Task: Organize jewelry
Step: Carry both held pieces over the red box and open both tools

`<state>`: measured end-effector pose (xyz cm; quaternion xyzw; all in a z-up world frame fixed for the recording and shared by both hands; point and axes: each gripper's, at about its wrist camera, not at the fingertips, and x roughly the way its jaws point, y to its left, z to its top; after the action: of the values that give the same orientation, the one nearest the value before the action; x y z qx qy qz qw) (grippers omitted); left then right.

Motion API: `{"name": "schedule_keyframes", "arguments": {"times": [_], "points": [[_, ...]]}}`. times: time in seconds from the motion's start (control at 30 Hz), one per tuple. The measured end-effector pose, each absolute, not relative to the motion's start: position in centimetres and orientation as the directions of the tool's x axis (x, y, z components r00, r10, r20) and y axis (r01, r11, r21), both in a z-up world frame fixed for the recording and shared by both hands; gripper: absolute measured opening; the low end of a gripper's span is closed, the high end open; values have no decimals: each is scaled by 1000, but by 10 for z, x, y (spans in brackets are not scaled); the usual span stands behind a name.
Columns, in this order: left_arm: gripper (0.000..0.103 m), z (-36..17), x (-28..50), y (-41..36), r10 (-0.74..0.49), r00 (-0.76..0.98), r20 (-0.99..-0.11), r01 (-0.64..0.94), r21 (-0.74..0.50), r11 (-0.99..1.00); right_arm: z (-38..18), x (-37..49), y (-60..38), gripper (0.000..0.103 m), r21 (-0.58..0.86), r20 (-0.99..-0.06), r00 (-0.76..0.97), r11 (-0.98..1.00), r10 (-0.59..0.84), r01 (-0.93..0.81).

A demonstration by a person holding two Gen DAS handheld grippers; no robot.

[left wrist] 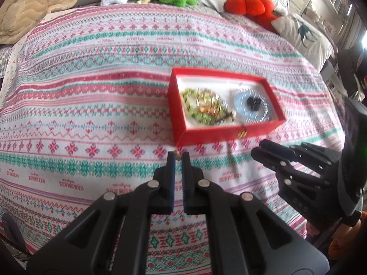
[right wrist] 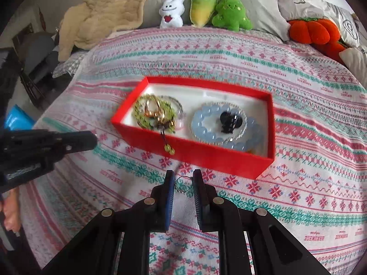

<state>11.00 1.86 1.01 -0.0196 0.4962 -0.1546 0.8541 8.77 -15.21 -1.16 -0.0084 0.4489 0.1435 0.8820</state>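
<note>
A red jewelry box (left wrist: 207, 135) (right wrist: 204, 157) with a white lining lies open on the patterned bedspread. It holds a green bead bracelet with gold pieces (left wrist: 201, 105) (right wrist: 153, 114), a pale blue bead bracelet (left wrist: 250, 108) (right wrist: 206, 126) and a small black piece (right wrist: 229, 120). My left gripper (left wrist: 178, 157) is nearly shut on a tiny gold piece (left wrist: 177, 153) just before the box's near left corner. My right gripper (right wrist: 182, 180) is open around a thin silver chain with a ring (right wrist: 182, 184) on the bedspread, in front of the box.
Plush toys stand along the far edge: a white one (right wrist: 172, 11), a yellow-green one (right wrist: 203, 6), a green one (right wrist: 231, 11) and a red-orange pumpkin (right wrist: 314, 31). A beige blanket (right wrist: 110, 6) lies far left. Pillows (left wrist: 302, 34) sit at the right.
</note>
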Motion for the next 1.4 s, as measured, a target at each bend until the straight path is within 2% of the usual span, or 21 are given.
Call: {"name": "schedule_keyframes", "arguments": {"times": [0.3, 0.53, 0.8, 1.0, 1.1, 1.17, 1.23, 1.3, 1.37, 1.4], "points": [[6, 31, 132, 3, -352, 512, -783, 240, -263, 935, 19, 105, -171, 16, 159, -747, 612, 963, 260, -216], [6, 30, 152, -24, -427, 514, -744, 254, -344, 904, 11, 122, -180, 17, 168, -770, 590, 969, 242, -179], [7, 24, 166, -40, -455, 506, -733, 247, -382, 890, 7, 130, -193, 17, 198, -771, 585, 968, 252, -156], [24, 23, 165, -40, -399, 516, -758, 223, -330, 917, 6, 136, -195, 17, 204, -772, 581, 966, 257, -157], [28, 24, 162, -35, -363, 524, -770, 211, -295, 932, 6, 139, -193, 19, 204, -770, 582, 965, 262, -164], [34, 26, 159, -30, -341, 529, -777, 201, -275, 940, 7, 141, -192, 19, 206, -765, 588, 965, 263, -164], [46, 28, 155, -24, -317, 540, -780, 190, -254, 948, 8, 142, -192, 22, 218, -766, 584, 963, 269, -157], [50, 30, 152, -18, -296, 546, -783, 183, -234, 955, 10, 141, -190, 24, 218, -771, 575, 962, 272, -162], [55, 33, 148, -12, -278, 548, -789, 176, -216, 960, 11, 139, -189, 32, 210, -777, 569, 963, 270, -169], [58, 34, 146, -10, -271, 550, -790, 173, -209, 962, 12, 137, -189, 48, 210, -778, 568, 963, 270, -170]]}}
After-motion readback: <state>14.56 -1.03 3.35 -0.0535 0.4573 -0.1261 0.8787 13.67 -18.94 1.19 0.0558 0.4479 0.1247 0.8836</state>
